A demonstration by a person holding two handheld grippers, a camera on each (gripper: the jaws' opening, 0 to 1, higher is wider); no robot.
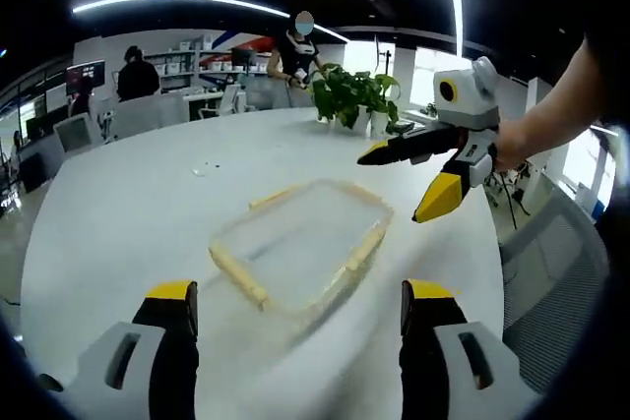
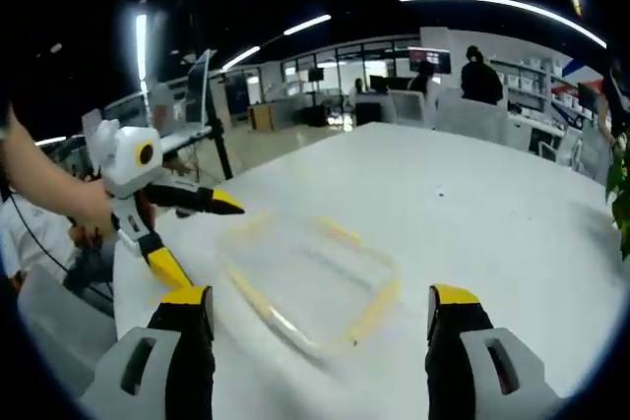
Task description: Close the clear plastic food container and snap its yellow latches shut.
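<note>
Lying flat on the white table (image 1: pixel 118 204), the clear plastic food container (image 1: pixel 300 243) appears to have its lid already resting on top, though the blur keeps me from saying whether it is seated all round. Its yellow latches (image 1: pixel 239 277) run along the container's rims; they look to be sticking outward, not pressed down, so I judge the snapping is all left to do. In the left gripper view the container's long axis runs diagonally, from the corner nearest the camera toward the potted plant (image 1: pixel 351 95) beyond it, with one latch on the short near end and another on the long side. Neither tool is touching the container. The left gripper (image 1: pixel 295 317) hovers just short of the container's near edge, jaws spread wide with nothing between them. The right gripper (image 2: pixel 320 322) hovers on the container's other side, likewise gaping and empty, its jaws seen parted from the left gripper view.
</note>
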